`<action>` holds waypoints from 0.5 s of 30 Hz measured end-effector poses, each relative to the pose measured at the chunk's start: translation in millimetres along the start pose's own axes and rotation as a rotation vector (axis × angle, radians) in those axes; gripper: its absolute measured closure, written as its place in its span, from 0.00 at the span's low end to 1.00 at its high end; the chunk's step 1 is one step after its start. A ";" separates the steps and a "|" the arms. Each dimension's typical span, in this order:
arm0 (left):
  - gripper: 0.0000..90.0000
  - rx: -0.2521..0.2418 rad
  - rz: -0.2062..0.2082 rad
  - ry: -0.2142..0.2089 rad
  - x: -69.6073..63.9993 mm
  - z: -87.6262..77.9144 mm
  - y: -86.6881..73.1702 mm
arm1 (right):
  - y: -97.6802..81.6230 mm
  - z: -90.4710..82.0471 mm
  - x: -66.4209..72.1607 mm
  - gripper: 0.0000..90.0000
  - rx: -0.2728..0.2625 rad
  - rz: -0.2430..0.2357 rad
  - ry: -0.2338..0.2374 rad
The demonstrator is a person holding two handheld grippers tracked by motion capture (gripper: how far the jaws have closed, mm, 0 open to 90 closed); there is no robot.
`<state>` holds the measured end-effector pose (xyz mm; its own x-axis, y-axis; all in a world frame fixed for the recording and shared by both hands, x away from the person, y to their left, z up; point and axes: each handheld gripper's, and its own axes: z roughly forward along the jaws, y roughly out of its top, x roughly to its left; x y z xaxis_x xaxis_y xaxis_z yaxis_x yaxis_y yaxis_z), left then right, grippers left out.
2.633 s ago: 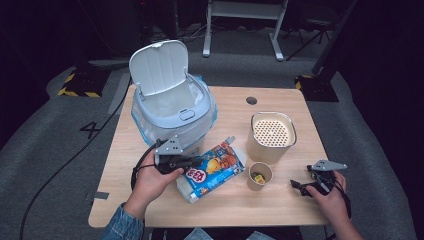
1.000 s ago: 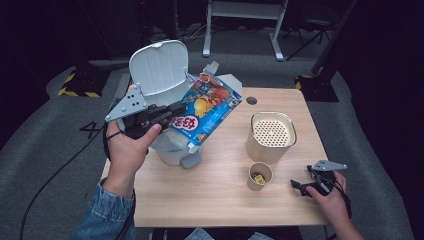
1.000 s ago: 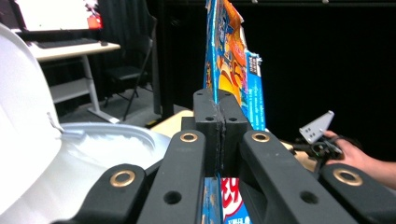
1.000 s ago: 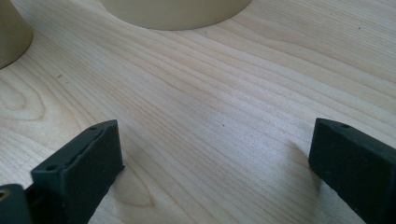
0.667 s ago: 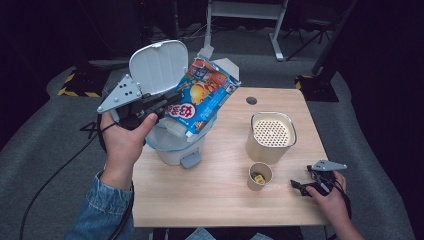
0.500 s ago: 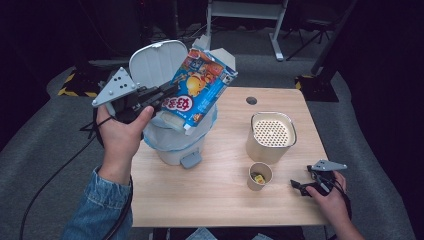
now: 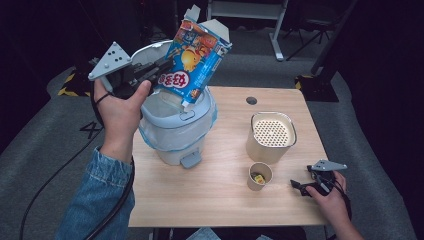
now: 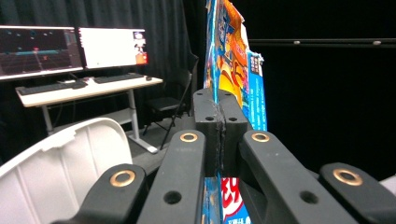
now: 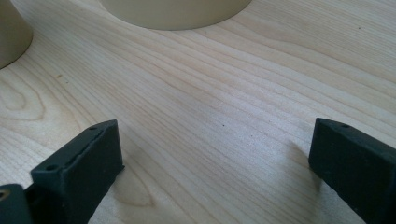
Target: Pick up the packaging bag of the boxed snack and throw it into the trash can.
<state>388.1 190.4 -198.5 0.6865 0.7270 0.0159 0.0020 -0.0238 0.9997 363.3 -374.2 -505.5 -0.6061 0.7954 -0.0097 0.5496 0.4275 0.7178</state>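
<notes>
Centrally, the wooden table (image 7: 220,205) carries pale, fine grain and one dark round hole near its far edge. On its left part stands the bin (image 7: 175,135), rounded light plastic with a liner at the rim and a foot pedal at the base; its lid (image 7: 145,52) is tipped up behind. To the right sits a cream canister (image 7: 271,136) with a perforated top, and just in front of it a small paper cup (image 7: 260,176) with something yellow inside. Above the bin's mouth, clear of its rim, hangs the snack bag (image 7: 196,57), glossy blue and orange foil, torn end up. The left gripper (image 7: 159,70) is clenched on the bag's edge. The right gripper (image 7: 300,186) rests at the table's right front, jaws spread wide over bare wood.
</notes>
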 end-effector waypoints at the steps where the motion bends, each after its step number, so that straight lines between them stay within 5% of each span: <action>1: 0.99 -0.002 0.006 0.011 0.4 1.3 0.5 | 0.0 0.0 0.0 0.03 0.000 0.000 0.000; 6: 0.99 0.002 0.033 0.077 2.6 7.9 -1.0 | 0.0 0.0 0.0 0.03 0.000 0.000 0.000; 15: 0.99 0.018 0.002 0.154 13.5 18.4 -10.9 | 0.0 0.0 0.0 0.03 0.000 0.000 0.000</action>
<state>410.7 187.9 -209.5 0.5671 0.8234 0.0216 0.0148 -0.0365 0.9992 363.3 -374.2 -505.5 -0.6057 0.7956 -0.0096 0.5499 0.4273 0.7177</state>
